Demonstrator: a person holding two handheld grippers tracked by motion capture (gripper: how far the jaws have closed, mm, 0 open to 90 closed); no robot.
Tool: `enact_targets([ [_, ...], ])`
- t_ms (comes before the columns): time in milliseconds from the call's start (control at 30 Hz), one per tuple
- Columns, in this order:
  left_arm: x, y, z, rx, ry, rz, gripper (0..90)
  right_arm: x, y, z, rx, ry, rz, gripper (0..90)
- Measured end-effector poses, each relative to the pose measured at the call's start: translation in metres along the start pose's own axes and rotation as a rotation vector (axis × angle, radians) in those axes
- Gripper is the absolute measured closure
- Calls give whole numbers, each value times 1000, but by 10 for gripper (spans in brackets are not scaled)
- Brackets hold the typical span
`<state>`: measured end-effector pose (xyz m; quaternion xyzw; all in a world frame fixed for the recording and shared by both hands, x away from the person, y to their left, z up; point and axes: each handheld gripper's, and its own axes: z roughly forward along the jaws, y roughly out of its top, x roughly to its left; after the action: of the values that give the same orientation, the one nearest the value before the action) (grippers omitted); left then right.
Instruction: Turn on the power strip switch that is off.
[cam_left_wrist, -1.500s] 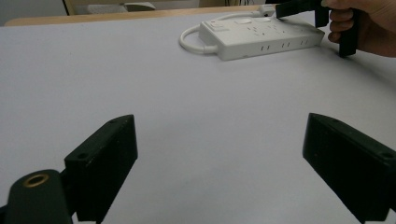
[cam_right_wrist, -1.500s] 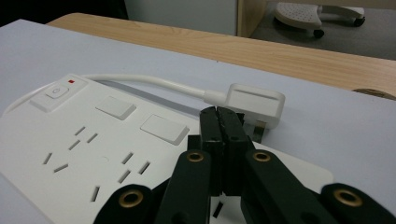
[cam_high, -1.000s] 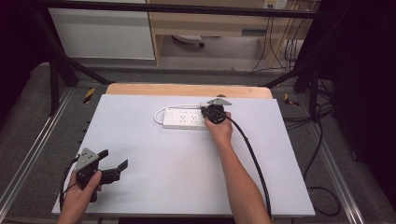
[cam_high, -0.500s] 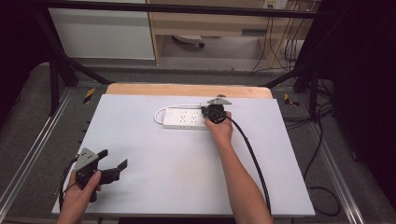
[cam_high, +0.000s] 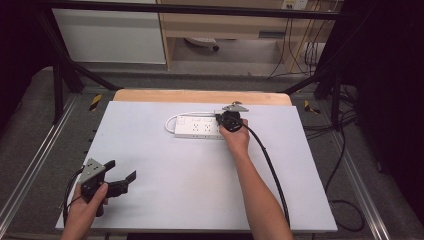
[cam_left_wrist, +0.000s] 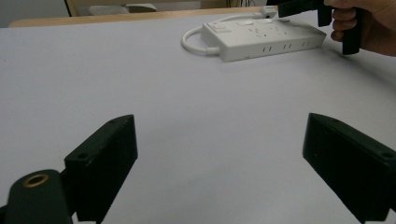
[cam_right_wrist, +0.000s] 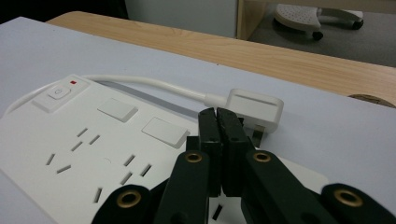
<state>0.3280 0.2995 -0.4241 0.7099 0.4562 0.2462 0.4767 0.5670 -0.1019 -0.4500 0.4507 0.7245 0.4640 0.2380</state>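
A white power strip (cam_high: 196, 128) lies at the back middle of the white table (cam_high: 190, 190), its white cord looping round the left end. My right gripper (cam_high: 223, 120) hovers over the strip's right end with its jaws pressed together and nothing between them. In the right gripper view the shut right gripper (cam_right_wrist: 217, 117) points at the cord's white plug (cam_right_wrist: 256, 107), which lies just beyond the power strip (cam_right_wrist: 84, 140). My left gripper (cam_high: 120, 170) rests open at the table's front left. In the left gripper view the left gripper (cam_left_wrist: 233, 154) stands wide apart over bare table, far from the power strip (cam_left_wrist: 261, 37).
A wooden strip (cam_high: 200, 96) runs along the table's far edge. A black cable (cam_high: 270, 165) trails from the right gripper down the table's right side. Metal frame rails (cam_high: 55, 135) flank the table. A chair base (cam_right_wrist: 317, 16) sits on the floor beyond.
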Motion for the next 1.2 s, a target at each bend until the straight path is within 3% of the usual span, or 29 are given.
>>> enact_targets([
  [1200,1,-1,0,4,5,-3,99,-3,7,-12,-2,25,5,807],
])
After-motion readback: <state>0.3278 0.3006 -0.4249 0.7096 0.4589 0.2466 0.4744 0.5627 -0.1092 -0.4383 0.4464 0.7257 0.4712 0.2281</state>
